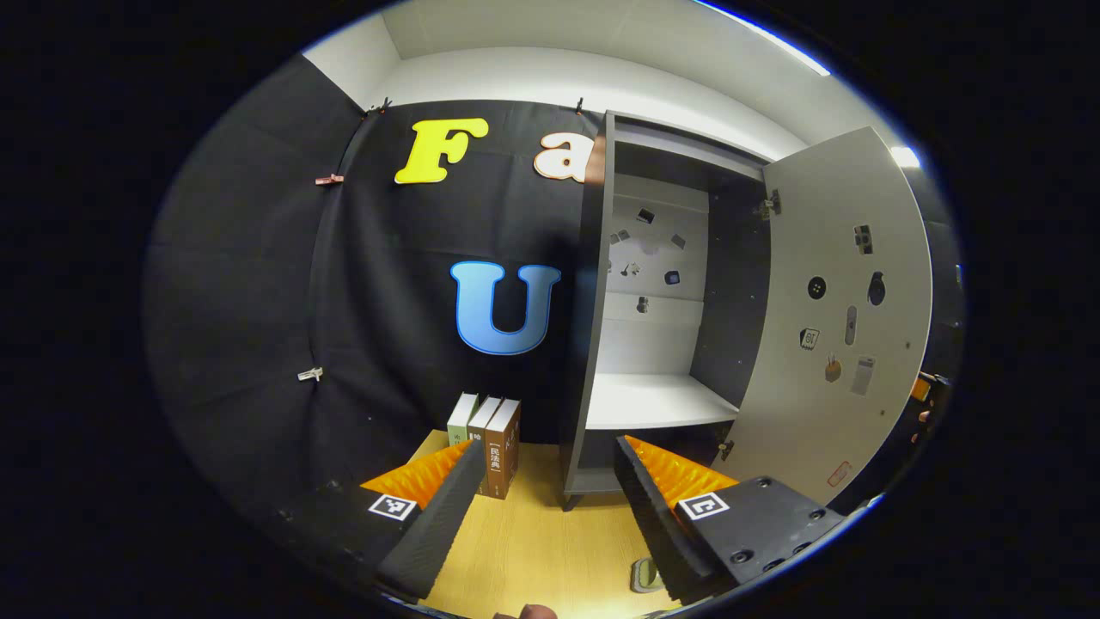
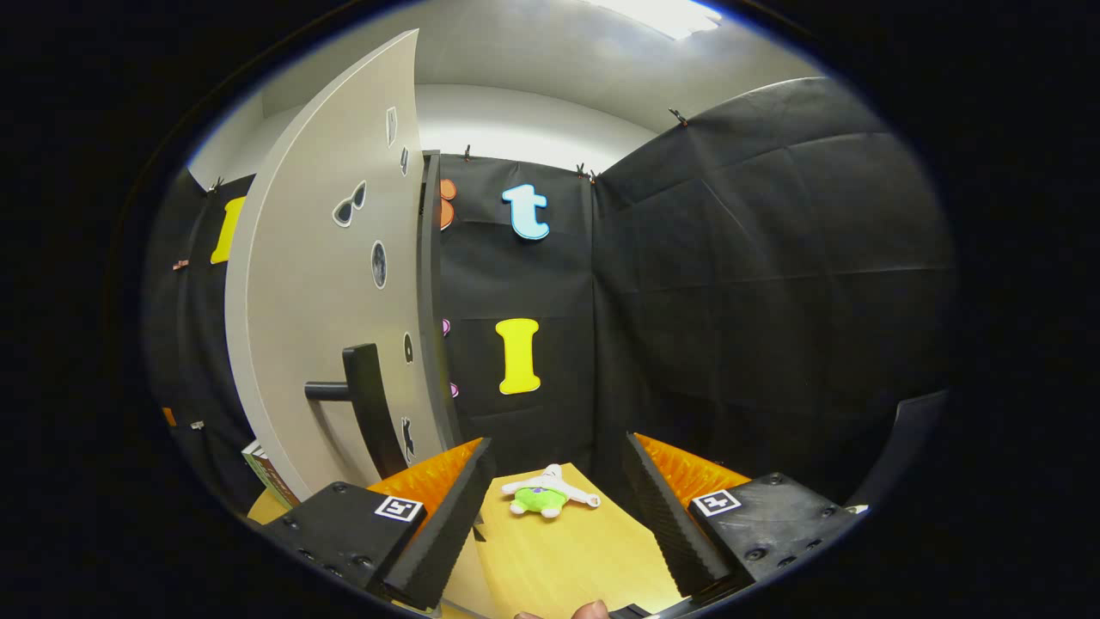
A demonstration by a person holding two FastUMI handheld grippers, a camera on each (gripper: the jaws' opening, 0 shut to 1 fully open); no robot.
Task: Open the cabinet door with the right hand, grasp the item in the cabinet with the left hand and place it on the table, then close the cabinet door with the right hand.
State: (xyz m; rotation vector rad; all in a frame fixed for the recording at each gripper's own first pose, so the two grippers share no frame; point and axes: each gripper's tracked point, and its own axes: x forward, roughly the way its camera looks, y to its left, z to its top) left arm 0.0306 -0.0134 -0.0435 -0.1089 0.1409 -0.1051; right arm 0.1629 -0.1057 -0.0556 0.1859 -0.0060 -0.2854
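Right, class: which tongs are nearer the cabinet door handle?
Right. The right tongs sit just beside the handle, at the door's outer face. The left tongs face the open cabinet, with the door's inner face farther off to their right.

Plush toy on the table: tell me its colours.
The plush toy is white with a bright green middle, seen best in the right gripper view.

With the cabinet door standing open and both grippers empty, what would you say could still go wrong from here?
1. The grey cabinet door stands wide open, and the open right gripper is off its black bar handle; a sideways push might slip off.
2. The row of upright books stands close beside the grey cabinet, so a hard slam might topple them.
3. The small white-and-green plush toy lies near the wooden table's far edge, where a sweeping arm might knock it off.
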